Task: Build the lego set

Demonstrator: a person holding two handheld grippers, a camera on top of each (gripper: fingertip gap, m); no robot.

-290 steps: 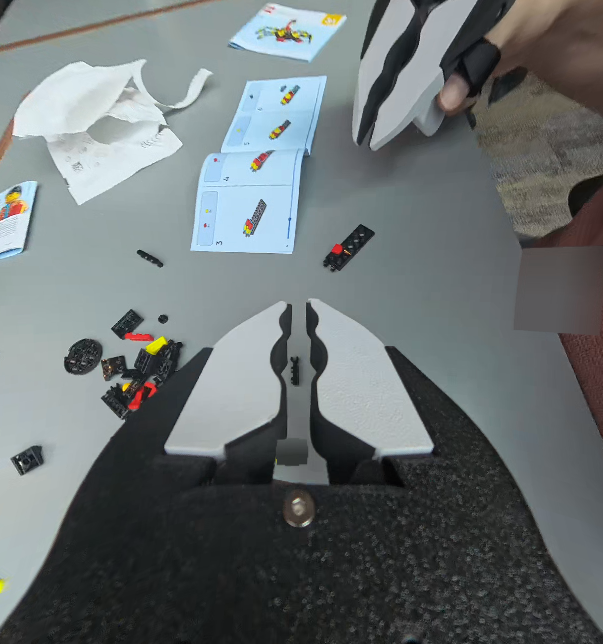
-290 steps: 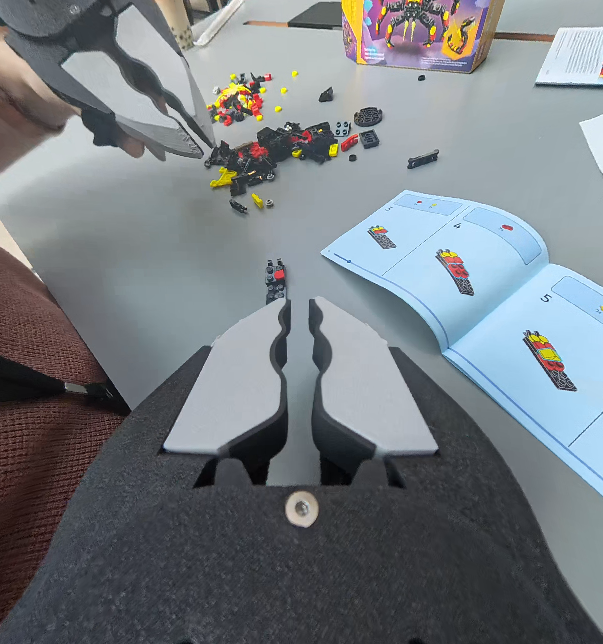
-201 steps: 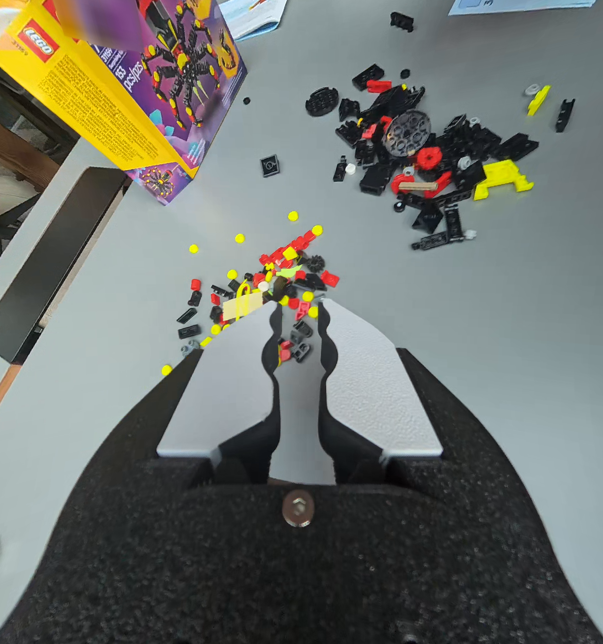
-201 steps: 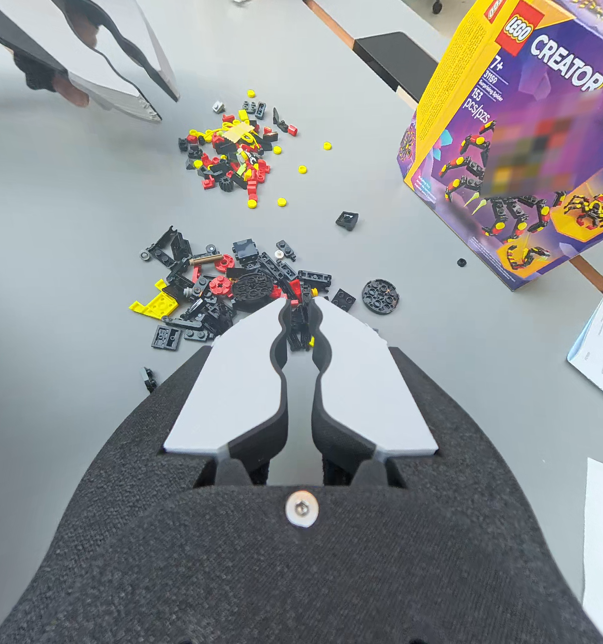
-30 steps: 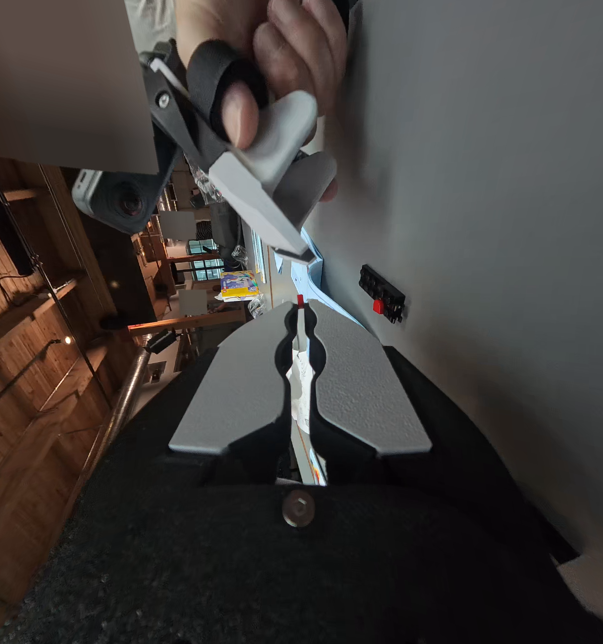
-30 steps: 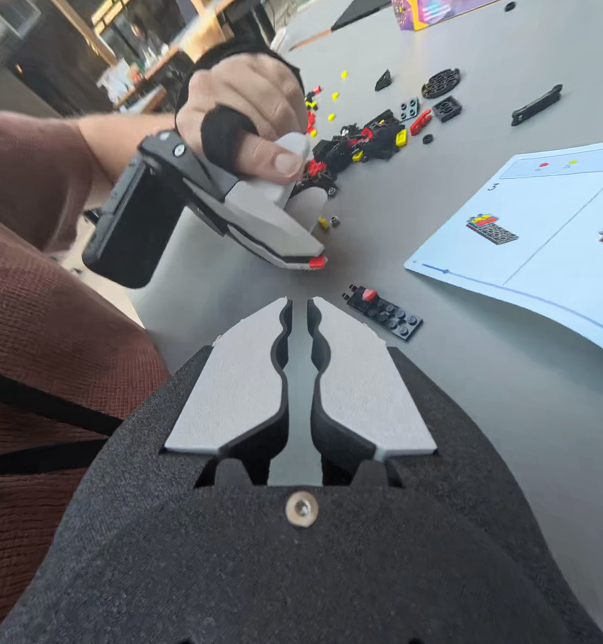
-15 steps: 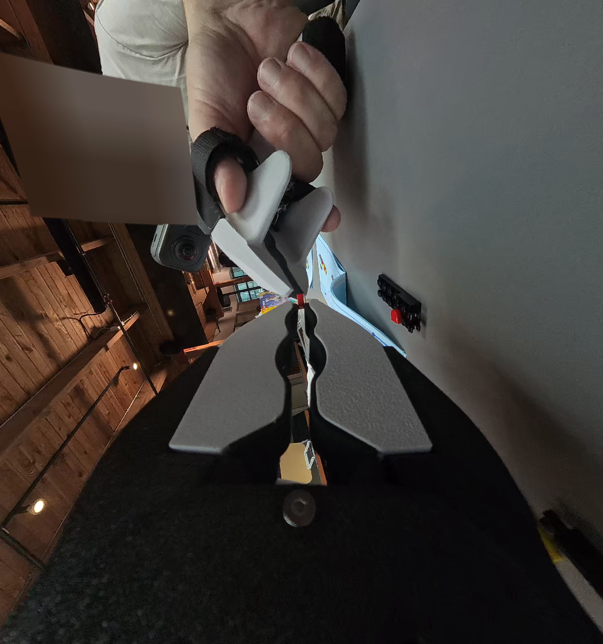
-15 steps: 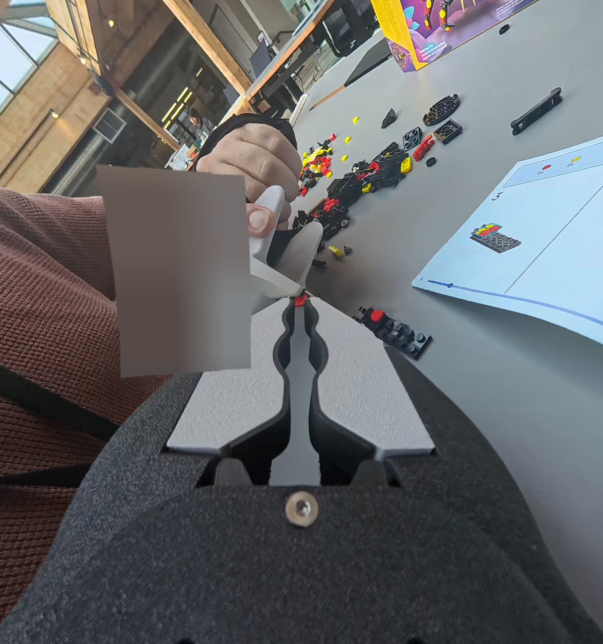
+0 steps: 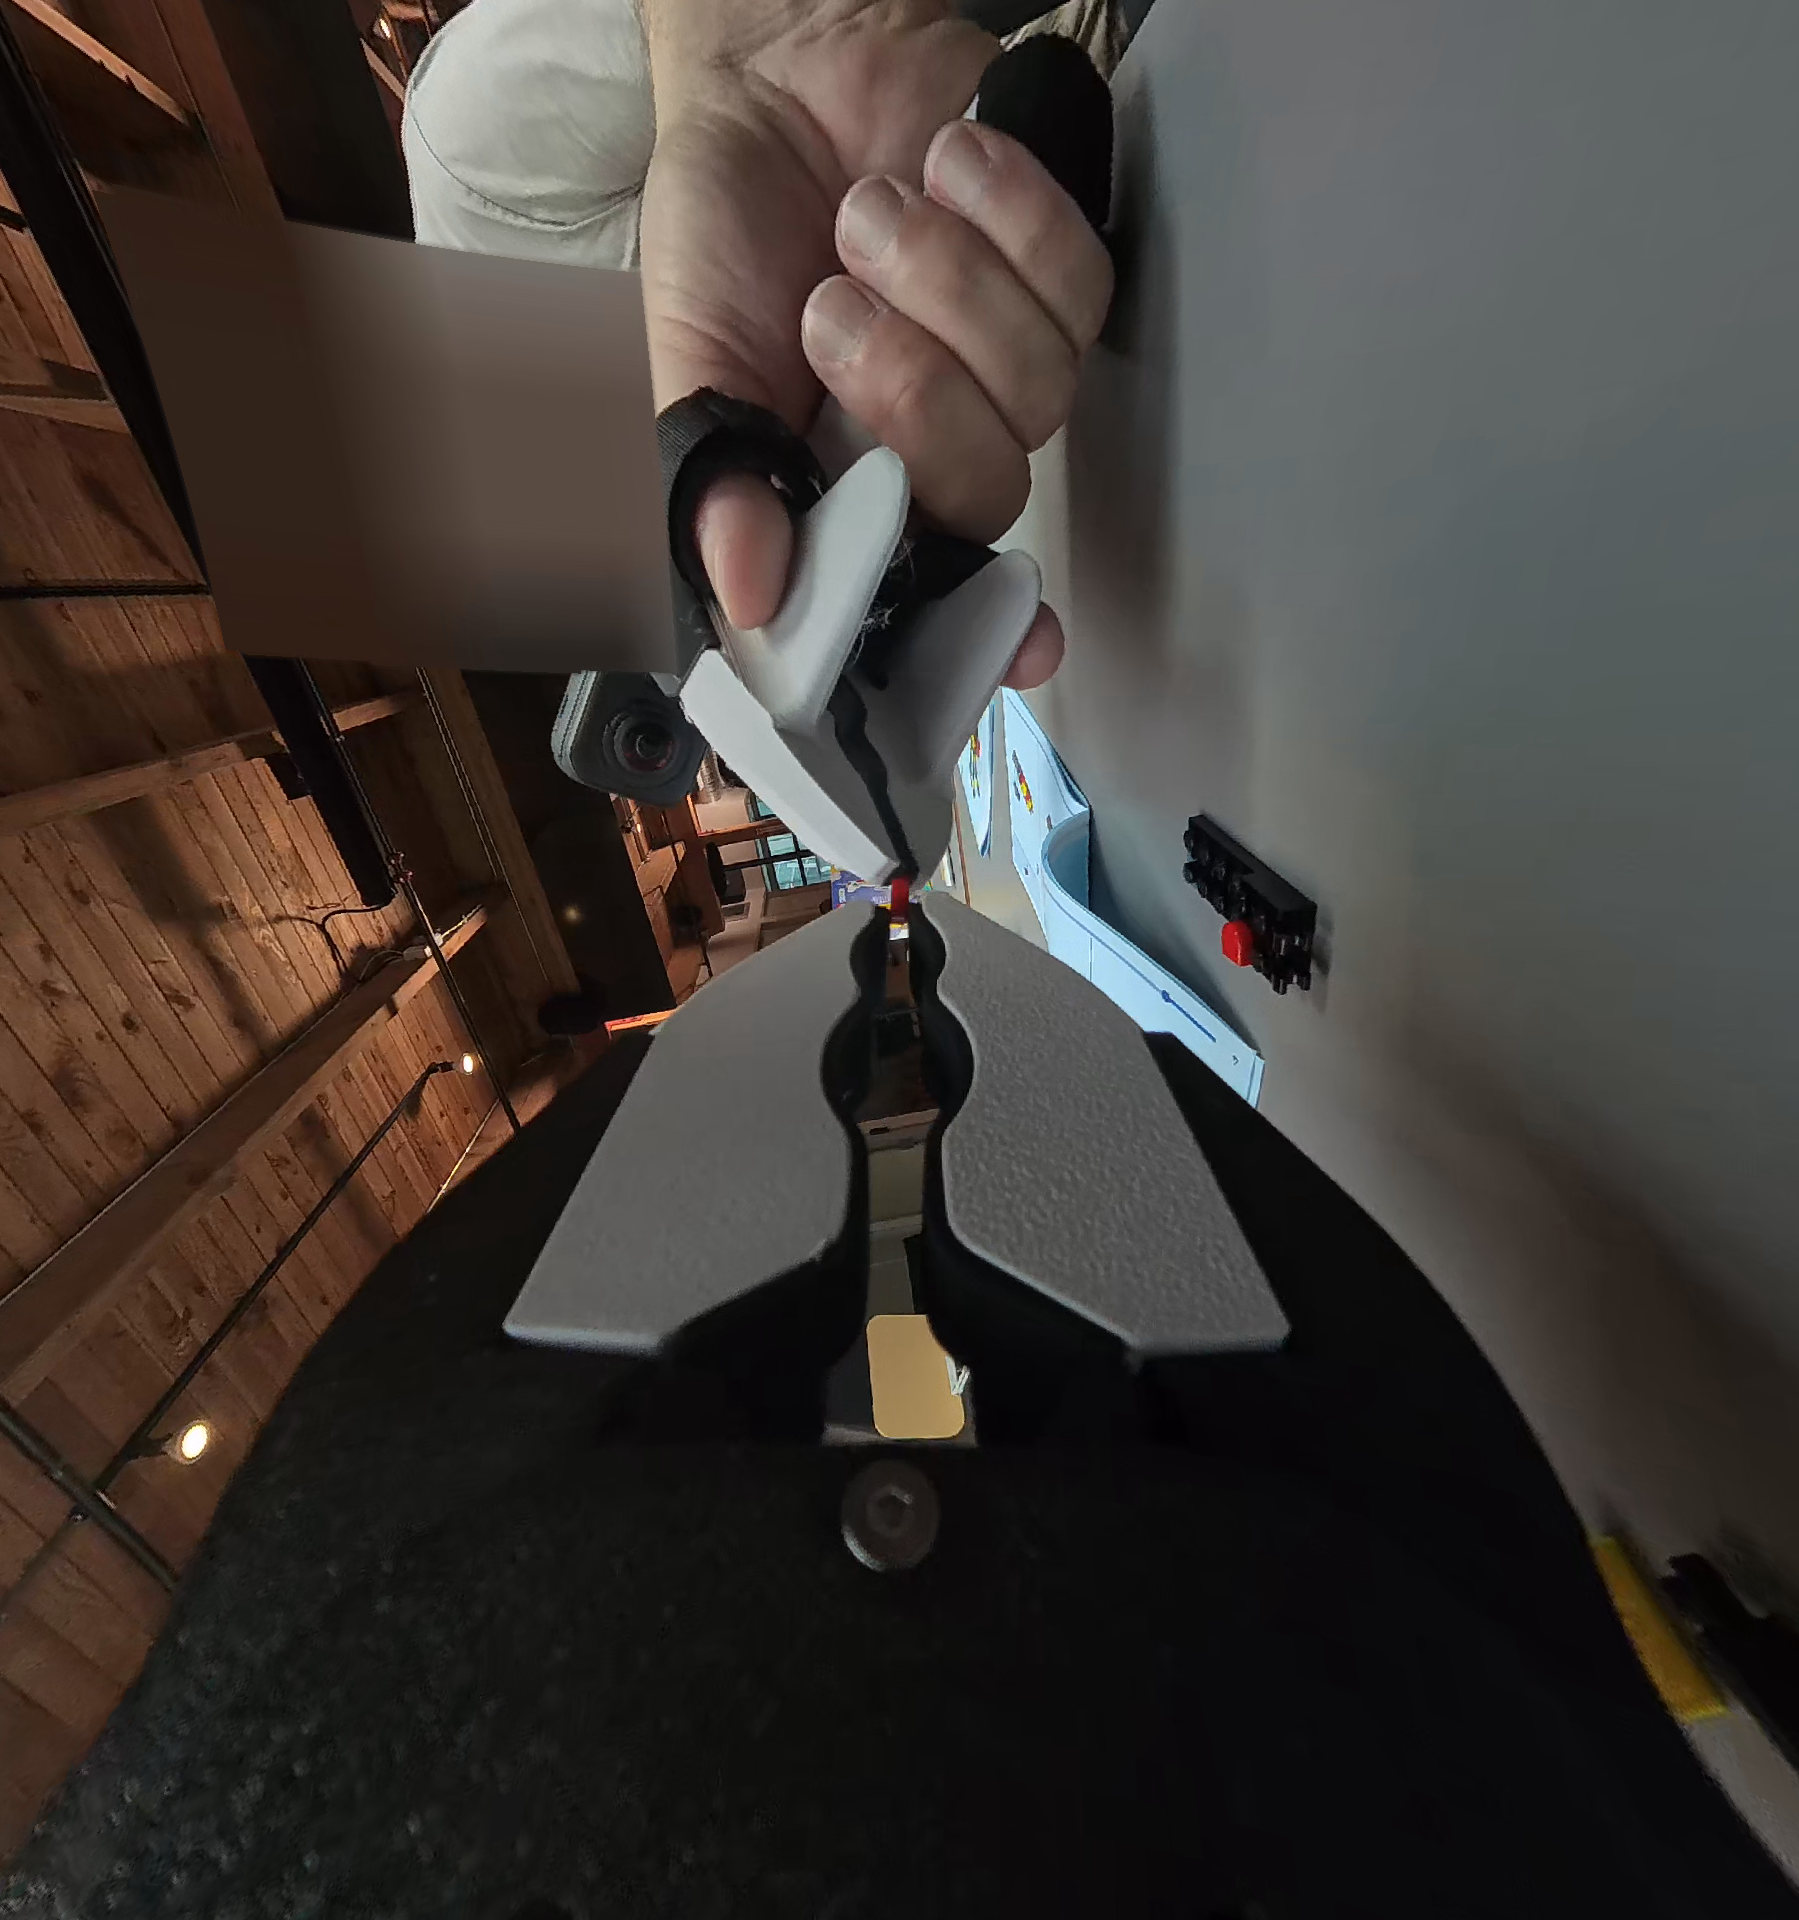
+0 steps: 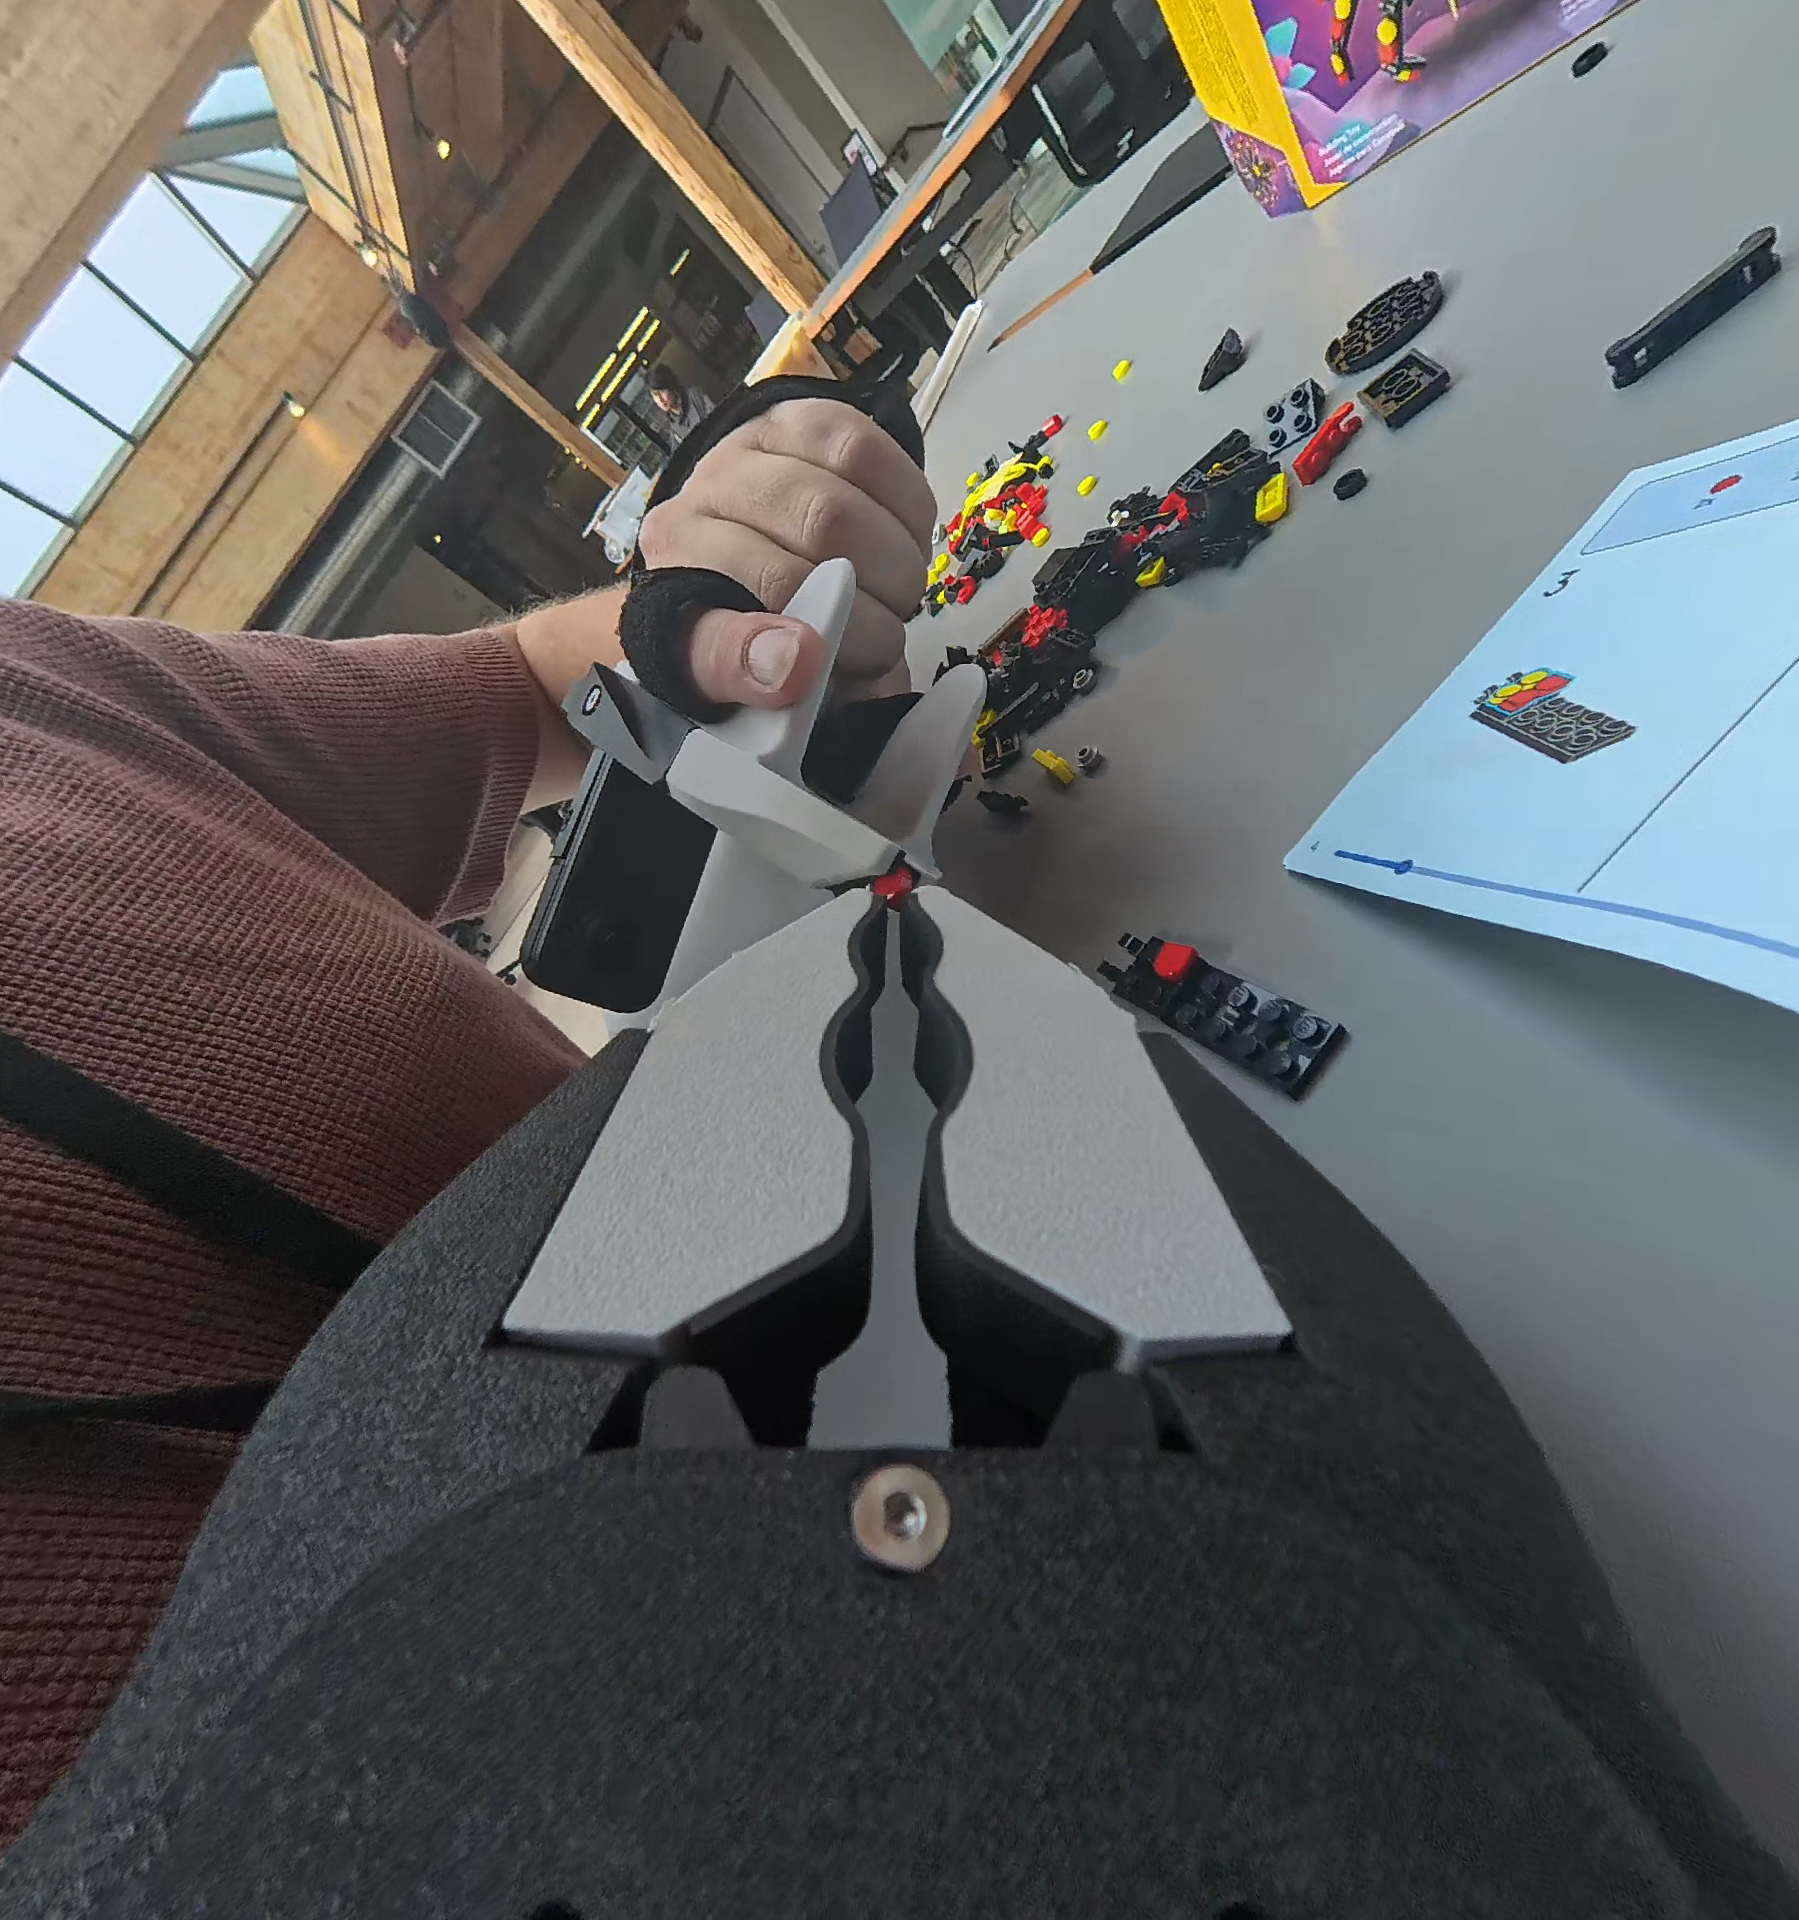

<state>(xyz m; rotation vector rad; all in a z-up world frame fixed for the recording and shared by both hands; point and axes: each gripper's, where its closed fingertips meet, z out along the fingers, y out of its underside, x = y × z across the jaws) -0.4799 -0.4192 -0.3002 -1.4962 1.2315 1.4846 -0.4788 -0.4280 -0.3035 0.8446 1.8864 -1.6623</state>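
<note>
Sitting on the grey table (image 10: 1497,1299), barely begun: black plate (image 10: 1233,1023) carrying only one red piece at one end, the rest of its studs bare. Lying open just beyond the plate, blue booklet (image 10: 1653,748) showing an early step with more red and yellow on the same plate, so judging most of the build as left. Lying farther beyond the plate, unsorted pile (image 10: 1113,582) of black, red and yellow parts, and box (image 10: 1394,94) standing at the far edge. Meeting tip to tip above the table, just short of the plate: left gripper (image 9: 900,920) and right gripper (image 10: 890,909), both nearly closed, pinching the same red stud (image 10: 890,885) between them. Looking like a hand-over in mid-air, though which one is bearing the stud cannot be told. Waiting next, probably: pressing that stud onto the plate.
</note>
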